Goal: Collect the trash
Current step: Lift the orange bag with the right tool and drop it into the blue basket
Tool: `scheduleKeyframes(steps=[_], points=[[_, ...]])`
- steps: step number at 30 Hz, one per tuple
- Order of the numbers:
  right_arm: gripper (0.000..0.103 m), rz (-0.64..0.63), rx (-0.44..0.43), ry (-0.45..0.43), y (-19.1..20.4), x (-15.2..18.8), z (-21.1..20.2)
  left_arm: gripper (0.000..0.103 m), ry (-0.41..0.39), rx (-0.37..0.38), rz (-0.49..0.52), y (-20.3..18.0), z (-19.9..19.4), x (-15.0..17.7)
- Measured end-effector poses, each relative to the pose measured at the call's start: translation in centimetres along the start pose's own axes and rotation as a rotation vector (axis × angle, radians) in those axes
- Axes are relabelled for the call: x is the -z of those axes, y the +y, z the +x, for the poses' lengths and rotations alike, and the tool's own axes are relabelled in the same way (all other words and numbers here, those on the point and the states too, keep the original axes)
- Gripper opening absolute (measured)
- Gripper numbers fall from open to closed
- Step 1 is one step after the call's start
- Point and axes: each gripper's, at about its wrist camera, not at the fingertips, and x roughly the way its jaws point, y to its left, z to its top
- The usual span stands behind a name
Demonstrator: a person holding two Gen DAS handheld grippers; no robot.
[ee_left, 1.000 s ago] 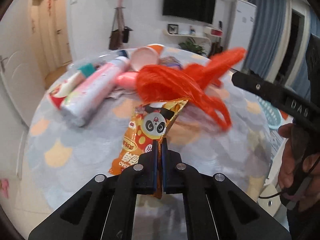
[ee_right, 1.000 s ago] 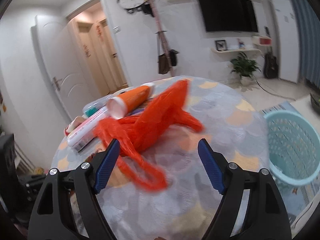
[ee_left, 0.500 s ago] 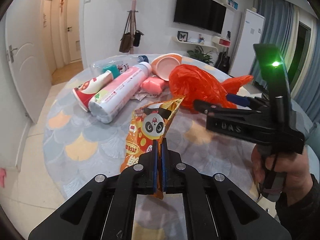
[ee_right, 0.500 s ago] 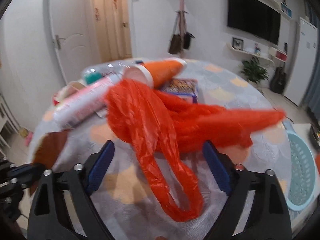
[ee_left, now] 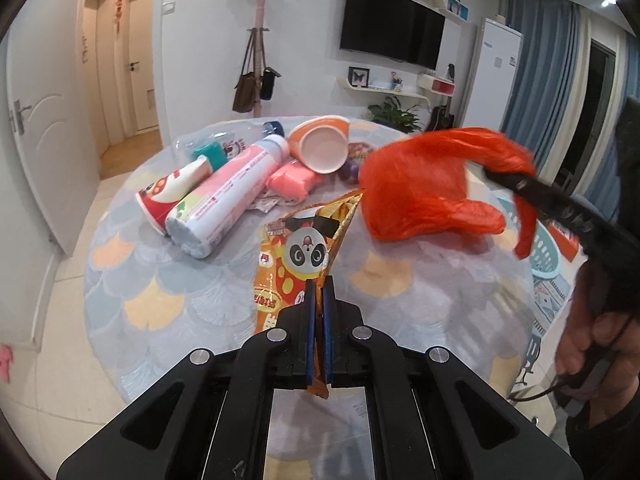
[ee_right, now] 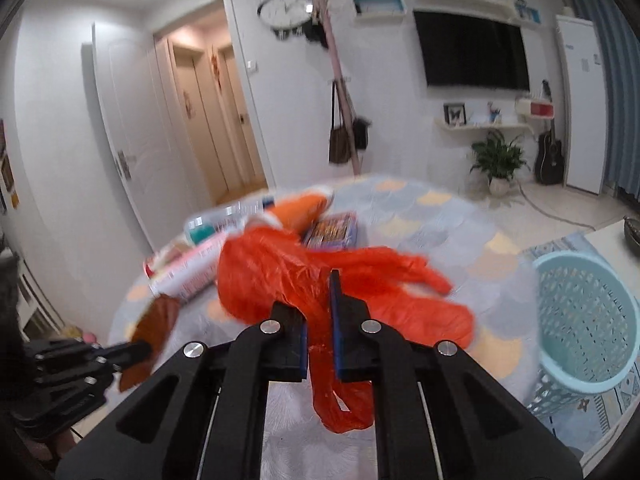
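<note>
Television (ee_left: 391,24) hanging on the far wall. Fridge (ee_left: 495,76) standing beside blue curtains (ee_left: 536,68). Bags (ee_left: 256,88) hanging from a coat stand (ee_left: 260,36). Plant (ee_right: 498,158) and guitar (ee_right: 550,158) sitting on the floor by the wall. Clock (ee_right: 285,10) hanging above an open door (ee_right: 120,136).
</note>
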Motion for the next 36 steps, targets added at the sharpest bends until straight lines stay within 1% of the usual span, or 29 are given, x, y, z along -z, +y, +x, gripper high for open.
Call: scheduleKeyframes(steps=[7,11,17,21,24,28,32,34,36], points=[[0.007,0.019,-0.039,-0.15,-0.8,-2.8,-5.1,0.002,-0.02,0.008,0.021,-1.1,-0.5,-0.9],[0.007,0.02,-0.025,-0.213,-1.5,-4.1,-7.2,0.002,-0.038,0.014,0.026,-1.5,-1.1,-1.3],[0.007,0.067,-0.008,-0.29,-3.6,-5.8,-10.2,0.002,-0.065,0.033,0.039,-2.1,-1.8,-1.9],[0.007,0.058,0.018,-0.333,-4.2,-6.5,-11.8,0.002,-0.076,0.049,0.053,-2.7,-2.0,-2.5],[0.007,0.039,0.059,-0.369,-4.7,-7.1,-13.1,0.002,-0.086,0.067,0.068,-3.5,-2.2,-3.3],[0.007,0.051,0.108,-0.416,-6.4,-8.7,-14.7,0.002,-0.107,0.1,0.1,-5.0,-2.3,-4.9],[0.007,0.069,0.162,-0.489,-8.6,-10.3,-16.9,0.002,-0.138,0.137,0.138,-7.0,-2.2,-7.1],[0.007,0.067,0.195,-0.524,-9.7,-10.8,-17.7,0.002,-0.151,0.17,0.149,-8.0,-2.0,-8.2],[0.007,0.07,0.223,-0.538,-11.0,-11.2,-18.0,0.002,-0.146,0.213,0.156,-9.4,-1.4,-9.4]])
